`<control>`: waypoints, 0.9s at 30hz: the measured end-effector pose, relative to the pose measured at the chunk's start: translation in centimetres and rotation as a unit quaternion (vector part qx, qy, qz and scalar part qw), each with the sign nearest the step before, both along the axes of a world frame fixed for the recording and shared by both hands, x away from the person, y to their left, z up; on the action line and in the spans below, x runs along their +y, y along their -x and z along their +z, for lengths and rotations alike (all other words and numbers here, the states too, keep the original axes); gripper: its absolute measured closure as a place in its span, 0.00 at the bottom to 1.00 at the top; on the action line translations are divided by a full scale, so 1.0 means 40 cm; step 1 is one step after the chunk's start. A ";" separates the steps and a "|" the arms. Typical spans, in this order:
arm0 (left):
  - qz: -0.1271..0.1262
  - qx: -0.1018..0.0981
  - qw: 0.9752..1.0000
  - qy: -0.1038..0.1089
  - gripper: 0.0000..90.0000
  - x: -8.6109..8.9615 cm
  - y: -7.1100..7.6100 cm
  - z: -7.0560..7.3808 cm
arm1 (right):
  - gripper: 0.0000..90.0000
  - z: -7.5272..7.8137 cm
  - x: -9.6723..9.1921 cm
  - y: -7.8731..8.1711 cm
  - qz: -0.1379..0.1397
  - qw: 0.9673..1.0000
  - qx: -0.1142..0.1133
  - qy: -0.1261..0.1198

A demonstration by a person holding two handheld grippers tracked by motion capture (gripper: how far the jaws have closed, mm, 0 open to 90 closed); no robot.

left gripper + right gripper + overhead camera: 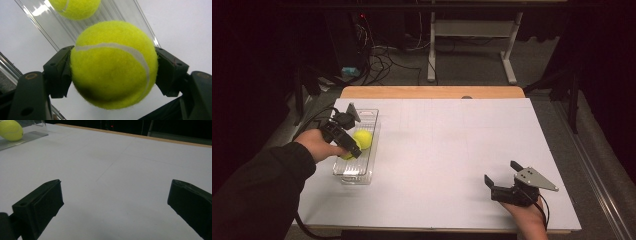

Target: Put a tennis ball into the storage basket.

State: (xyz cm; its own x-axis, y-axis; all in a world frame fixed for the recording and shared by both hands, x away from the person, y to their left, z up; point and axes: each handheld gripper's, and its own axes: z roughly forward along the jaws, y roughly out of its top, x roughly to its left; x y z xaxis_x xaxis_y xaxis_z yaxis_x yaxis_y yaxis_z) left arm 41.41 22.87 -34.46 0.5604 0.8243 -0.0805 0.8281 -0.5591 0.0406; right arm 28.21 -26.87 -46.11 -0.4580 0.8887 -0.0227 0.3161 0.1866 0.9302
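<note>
My left gripper (113, 71) is shut on a yellow tennis ball (113, 65), with one pad pressed against each side of it. I hold it just over a clear plastic tray (50, 27). A second tennis ball (75, 7) lies in that tray beyond it. In the high view the left gripper (352, 149) hangs over the tray (357, 176) at the table's left, beside the second ball (363, 138). A yellow sliver shows under the gripper. My right gripper (501, 174) rests open near the front right, nothing between its jaws (115, 205).
A white sheet (452, 150) covers the table, whose wooden far edge (432, 92) shows behind it. From the right gripper view the tray (22, 138) and a ball (11, 130) sit far off to the left. Cables and desk legs (431, 50) stand beyond the table.
</note>
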 end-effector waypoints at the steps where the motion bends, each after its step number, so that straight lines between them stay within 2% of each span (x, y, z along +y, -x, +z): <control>1: 0.000 0.001 1.000 0.000 0.29 0.000 -0.001 0.000 | 0.00 0.000 0.000 0.000 0.000 1.000 0.000 0.000; 8: 0.002 0.000 1.000 -0.002 0.29 0.001 -0.006 -0.011 | 0.00 -0.001 0.000 0.000 0.000 1.000 0.001 -0.001; 27: 0.000 0.020 1.000 -0.012 0.29 -0.005 -0.017 -0.076 | 0.00 -0.002 0.002 -0.001 0.004 1.000 0.002 0.001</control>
State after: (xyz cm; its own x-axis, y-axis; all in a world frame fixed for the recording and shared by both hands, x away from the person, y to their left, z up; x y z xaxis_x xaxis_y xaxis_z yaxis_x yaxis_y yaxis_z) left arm 42.08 22.68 -37.51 0.5578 0.8257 -0.0841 0.8283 -0.5602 -0.0063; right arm 28.24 -26.80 -46.19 -0.4647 0.8852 -0.0228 0.3184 0.1910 0.9285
